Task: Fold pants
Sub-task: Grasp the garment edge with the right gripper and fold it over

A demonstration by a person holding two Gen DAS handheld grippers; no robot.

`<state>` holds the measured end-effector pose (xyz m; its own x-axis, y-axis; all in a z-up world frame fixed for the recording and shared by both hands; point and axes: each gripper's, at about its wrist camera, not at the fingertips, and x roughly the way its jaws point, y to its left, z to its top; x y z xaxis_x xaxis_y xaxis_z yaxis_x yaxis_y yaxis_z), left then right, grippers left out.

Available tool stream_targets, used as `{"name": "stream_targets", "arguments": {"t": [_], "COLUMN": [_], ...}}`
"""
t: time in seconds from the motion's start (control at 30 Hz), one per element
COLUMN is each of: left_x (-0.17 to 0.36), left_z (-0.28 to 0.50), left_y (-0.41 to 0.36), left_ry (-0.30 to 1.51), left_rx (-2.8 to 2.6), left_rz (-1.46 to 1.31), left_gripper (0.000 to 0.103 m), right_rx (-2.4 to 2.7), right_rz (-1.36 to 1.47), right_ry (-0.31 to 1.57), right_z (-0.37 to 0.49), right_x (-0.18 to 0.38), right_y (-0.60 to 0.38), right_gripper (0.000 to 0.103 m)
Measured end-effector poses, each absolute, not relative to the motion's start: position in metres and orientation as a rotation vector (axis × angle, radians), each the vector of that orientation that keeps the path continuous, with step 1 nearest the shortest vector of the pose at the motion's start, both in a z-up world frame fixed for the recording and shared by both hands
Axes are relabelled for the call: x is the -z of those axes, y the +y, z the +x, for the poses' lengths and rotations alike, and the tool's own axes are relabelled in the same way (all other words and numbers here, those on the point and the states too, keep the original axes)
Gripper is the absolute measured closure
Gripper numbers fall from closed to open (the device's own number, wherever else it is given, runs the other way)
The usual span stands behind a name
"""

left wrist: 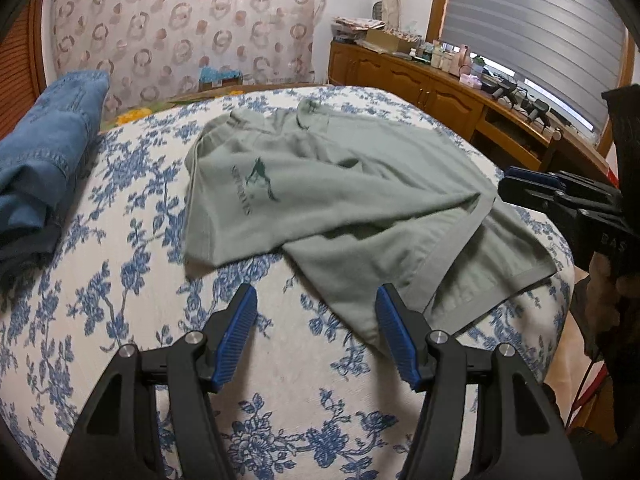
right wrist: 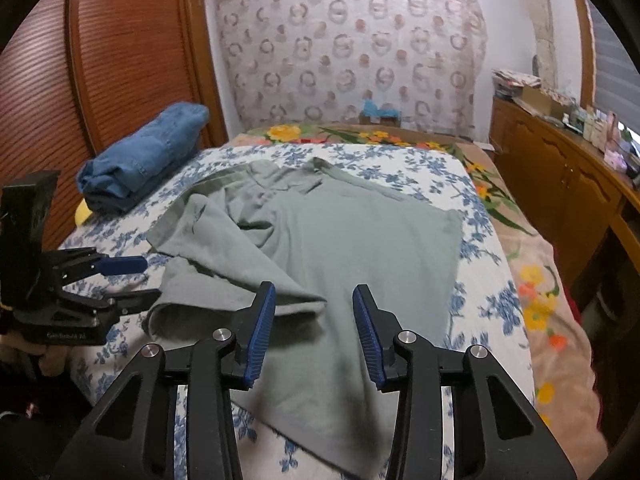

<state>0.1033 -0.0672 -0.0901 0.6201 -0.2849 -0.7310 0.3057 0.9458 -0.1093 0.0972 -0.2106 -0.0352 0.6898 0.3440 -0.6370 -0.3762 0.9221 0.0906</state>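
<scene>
- Both tongs, left tongs and right tongs, stand spread, pinching nothing.
- Green pants lie rumpled on the bed, just ahead of both.
- Judged step: reaching for hems; next needs pinching cloth edges.

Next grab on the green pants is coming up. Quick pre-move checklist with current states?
1. Left gripper open, nothing between its fingers: ok.
2. Right gripper open over the cloth, not gripping: ok.
3. Green pants lying flat: not ok, one leg is flopped across the other with wrinkles.
4. Hem edge near the left gripper visible and reachable: ok.
5. Folded blue jeans apart from the pants: ok.
6. Whether the waistband at the far end lies straight: cannot tell.
</scene>
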Motion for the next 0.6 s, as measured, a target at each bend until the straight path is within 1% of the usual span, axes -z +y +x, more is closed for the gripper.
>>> {"name": "stream_targets", "arguments": {"t": [0.27,0.37,0.5,0.53,0.6], "left_x": [0.092,0.091,0.090,0.087,0.082], "left_z": [0.099,0.099,0.097,0.095,0.092], "left_y": [-0.064,-0.064,-0.062,-0.059,-0.055], "left_ry": [0.812,0.807,0.801,0.782,0.757], "left_rx": [0.340,0.340,0.325,0.318,0.321], "left_rz": [0.017,0.016,0.003,-0.012,-0.036], "left_gripper": [0.041,0.041,0.041,0.041,0.041], "right_rx": [-0.425,-0.444,-0.471,-0.478,-0.494], "right_rz": [-0.066,-0.048,-0.045,-0.042,-0.027], "right_ry": [0.815,0.833,0.810,0.796,0.747], "right_z": [0.118,0.118,0.111,0.108,0.100], "right_x": [0.062,0.067,0.063,0.061,0.051], "right_y": [-0.202,-0.201,-0.198,-0.199,-0.200], "right_gripper": [0.066,0.075,0.093,0.096,0.099]}}
